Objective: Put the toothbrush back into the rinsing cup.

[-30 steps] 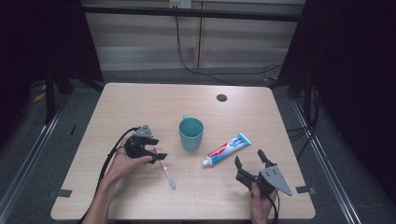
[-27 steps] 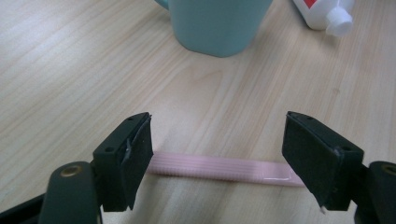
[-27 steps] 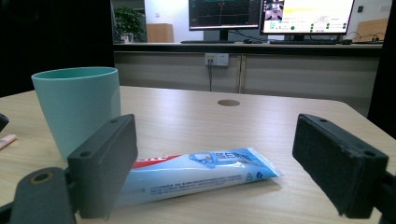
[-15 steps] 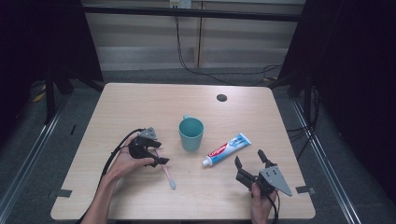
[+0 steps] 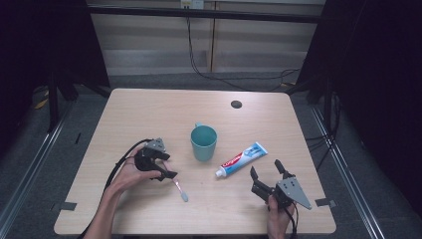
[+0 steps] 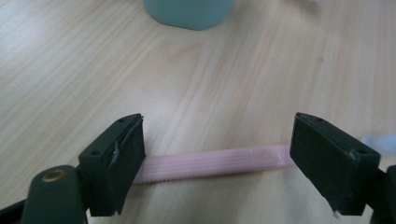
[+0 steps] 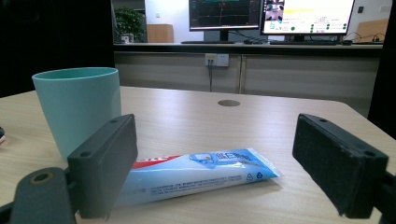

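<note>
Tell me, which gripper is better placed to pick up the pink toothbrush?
Left. The left gripper has its open jaws astride the pink toothbrush. The right gripper faces the toothpaste tube instead.

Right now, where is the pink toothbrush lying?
In the high view the pink toothbrush lies flat on the table, front left, just below the left hand-held gripper and left of the teal cup.

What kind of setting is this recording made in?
Probably a lab or office test station: a bare wooden table framed by dark curtains, computer monitors on a desk behind, and wall sockets with trailing cables.
</note>
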`<action>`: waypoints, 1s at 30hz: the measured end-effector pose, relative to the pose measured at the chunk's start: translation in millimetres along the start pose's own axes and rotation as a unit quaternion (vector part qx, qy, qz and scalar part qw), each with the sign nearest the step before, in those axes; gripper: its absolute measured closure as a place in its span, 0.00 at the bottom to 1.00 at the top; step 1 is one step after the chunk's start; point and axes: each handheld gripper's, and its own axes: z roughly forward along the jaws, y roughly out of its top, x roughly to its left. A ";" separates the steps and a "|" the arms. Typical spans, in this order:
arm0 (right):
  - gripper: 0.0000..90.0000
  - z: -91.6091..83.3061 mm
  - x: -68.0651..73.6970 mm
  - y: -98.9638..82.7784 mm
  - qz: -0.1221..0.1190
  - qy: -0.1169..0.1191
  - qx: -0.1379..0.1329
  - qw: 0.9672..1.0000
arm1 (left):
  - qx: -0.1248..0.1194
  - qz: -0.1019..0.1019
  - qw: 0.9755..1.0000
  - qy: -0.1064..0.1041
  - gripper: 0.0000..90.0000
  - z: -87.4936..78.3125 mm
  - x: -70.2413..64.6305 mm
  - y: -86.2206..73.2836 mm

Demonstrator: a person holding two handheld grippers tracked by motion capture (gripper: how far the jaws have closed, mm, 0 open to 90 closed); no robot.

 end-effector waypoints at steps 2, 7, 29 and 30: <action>0.15 0.0 0.0 0.1 0.000 0.000 0.001 1.000 | 0.004 0.006 1.000 -0.002 0.20 -0.8 0.3 -1.7; 0.15 0.1 0.1 0.0 0.000 -0.001 0.001 1.000 | 0.021 0.019 1.000 -0.004 0.21 -0.8 -2.8 -5.6; 0.15 0.2 0.0 0.1 0.000 -0.001 0.001 1.000 | 0.052 0.077 0.995 0.021 0.53 -10.1 -16.3 -7.6; 0.15 0.2 0.0 0.1 0.000 -0.001 0.001 1.000 | 0.052 0.079 0.995 0.021 0.54 -10.1 -17.2 -7.5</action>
